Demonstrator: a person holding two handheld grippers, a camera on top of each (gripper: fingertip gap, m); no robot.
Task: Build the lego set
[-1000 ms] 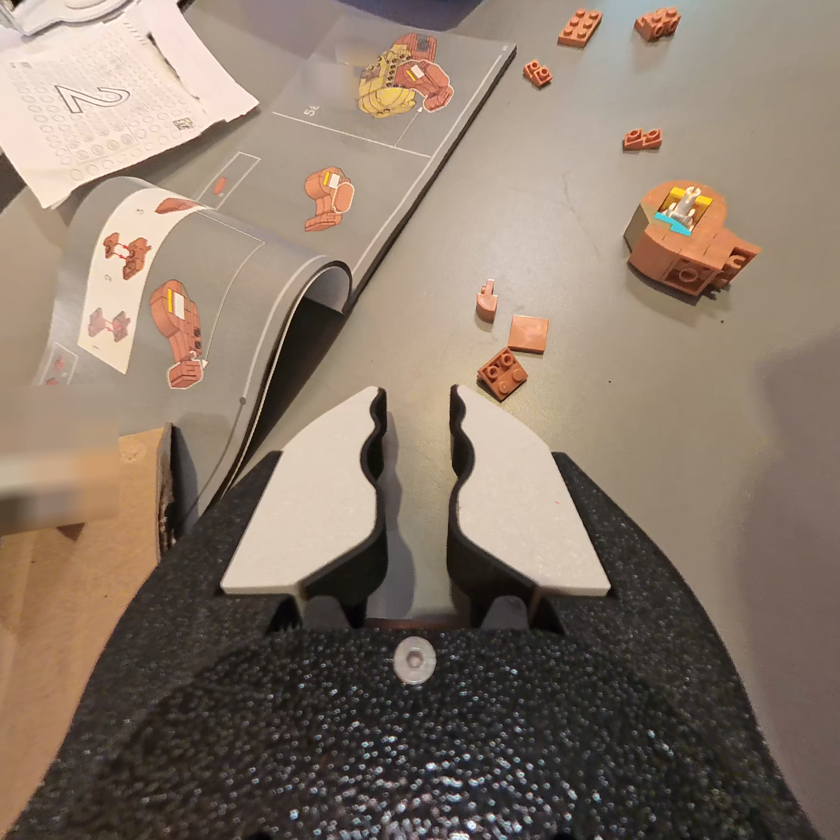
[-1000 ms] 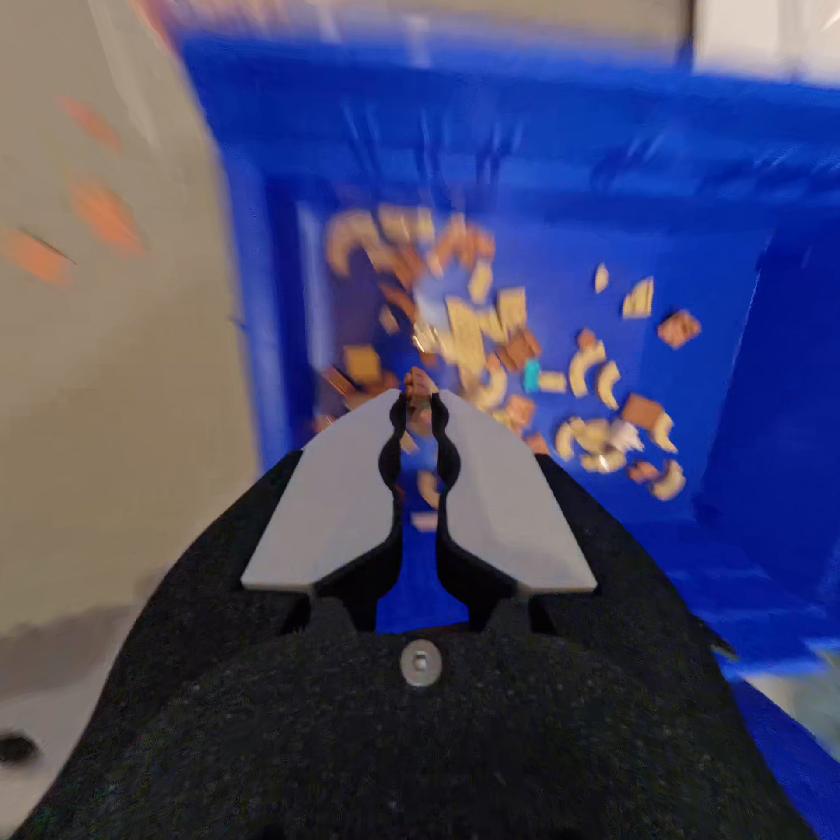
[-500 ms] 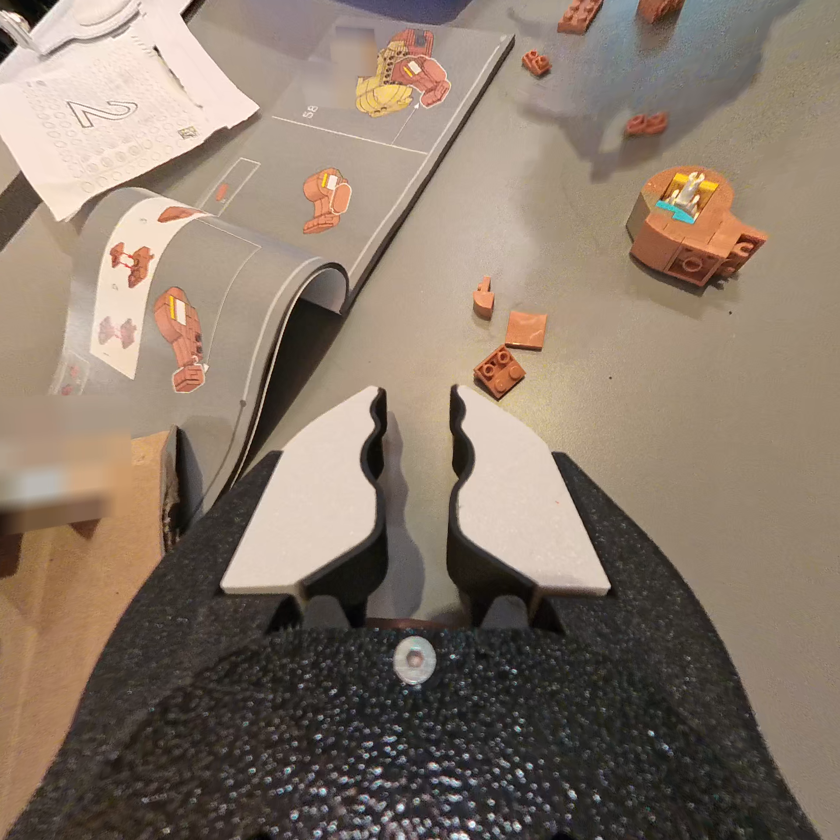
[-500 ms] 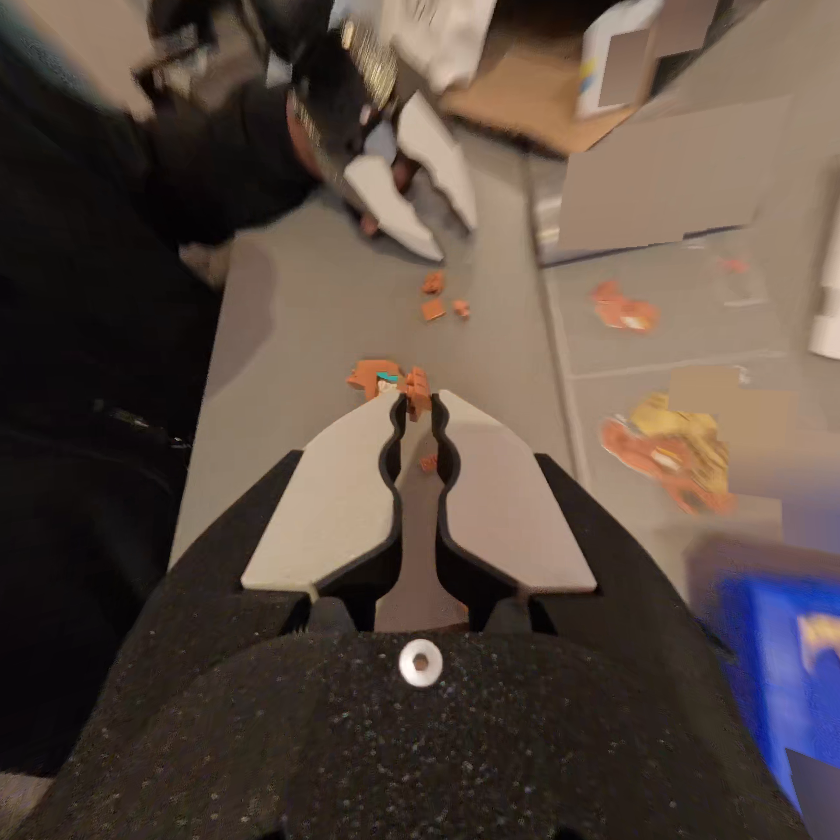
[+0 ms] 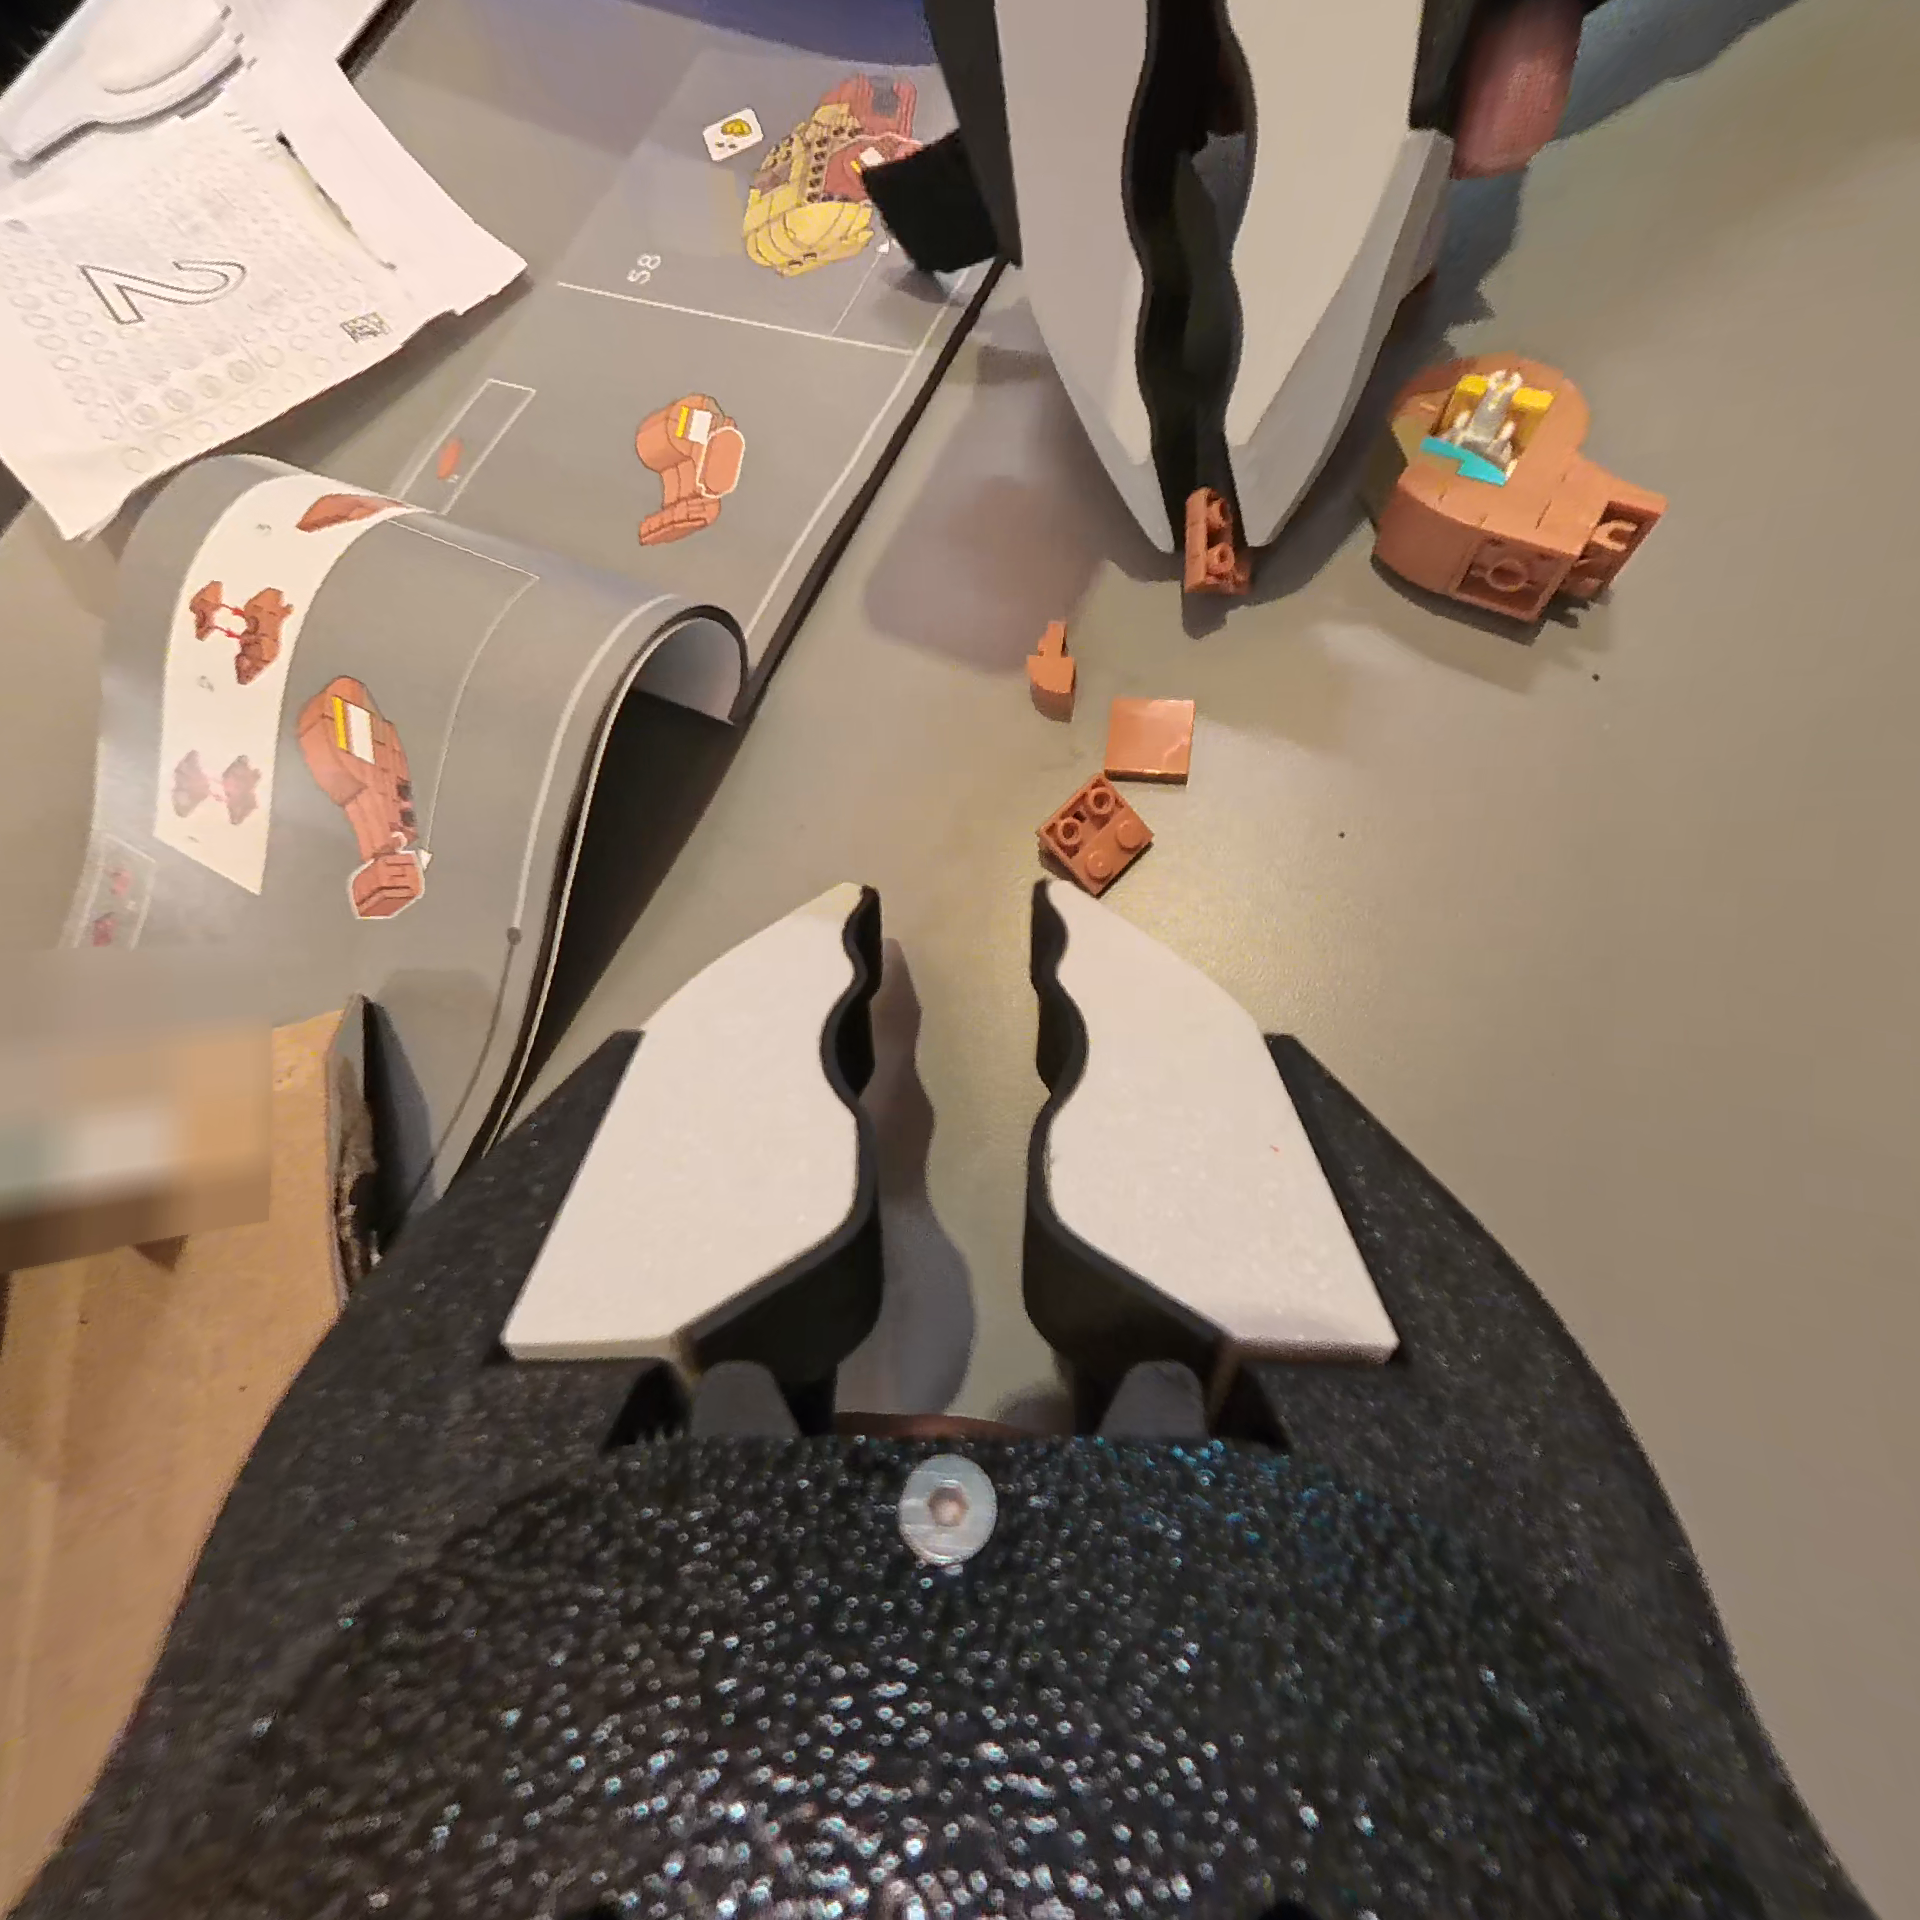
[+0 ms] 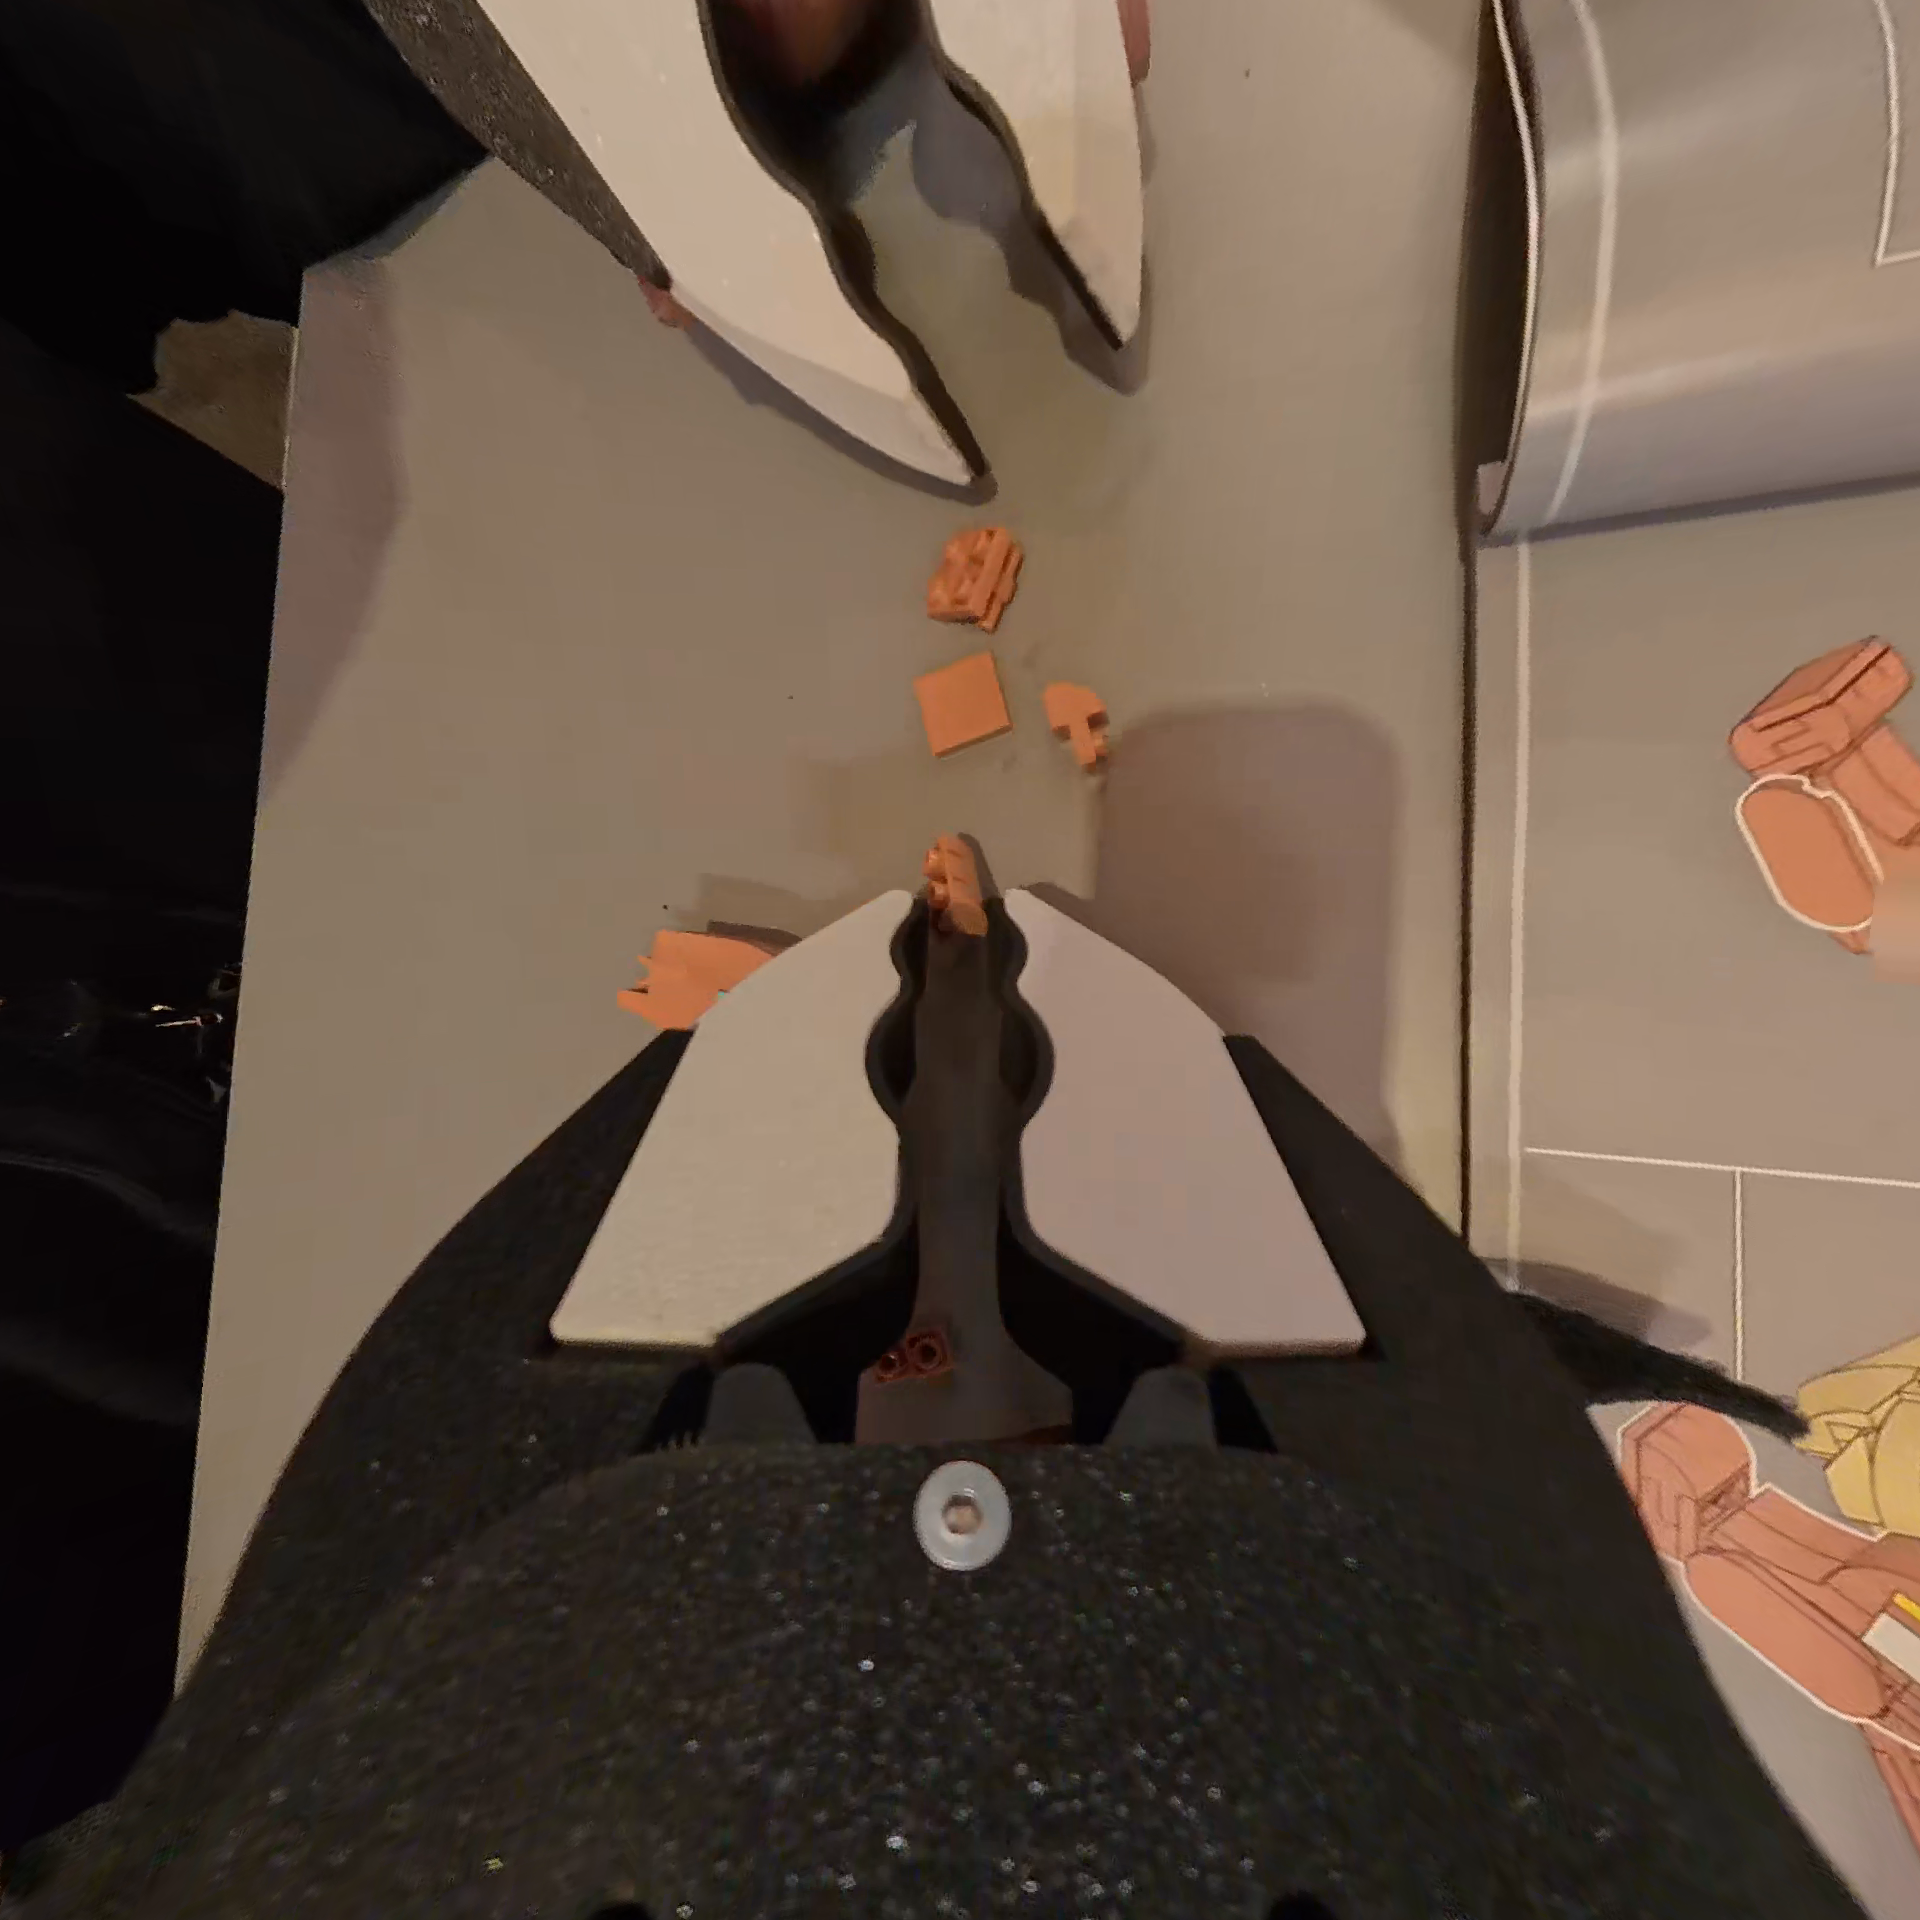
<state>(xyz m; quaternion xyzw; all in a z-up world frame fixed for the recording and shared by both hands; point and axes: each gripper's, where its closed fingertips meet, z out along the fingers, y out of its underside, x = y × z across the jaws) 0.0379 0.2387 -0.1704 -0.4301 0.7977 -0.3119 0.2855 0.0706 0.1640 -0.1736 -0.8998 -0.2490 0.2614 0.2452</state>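
Jaws on my right gripper (image 6: 961, 899) are narrow and clamped on a small brown brick (image 5: 1214, 540), which hangs from the tips just above the table (image 5: 1558, 935); my left gripper (image 5: 954, 920) has its jaws apart with only bare table between them, holding nothing. I judge the build partly done: a brown rounded assembly (image 5: 1496, 499) with a yellow and teal insert stands just beside the held brick, and loose parts are not yet fitted; how many steps are left I cannot tell. Near my left jaws lies a studded square brick (image 5: 1094, 831), then a flat square tile (image 5: 1148, 738) and a small curved piece (image 5: 1052, 670), all between the two grippers. To the left an open instruction booklet (image 5: 665, 416) lies with one page curled up, a white printed sheet (image 5: 187, 301) beyond it, and a strip of cardboard (image 5: 125, 1455) at the near edge. Nothing stands between the held brick and the assembly; the three loose pieces crowd the ground in front of my left jaws.
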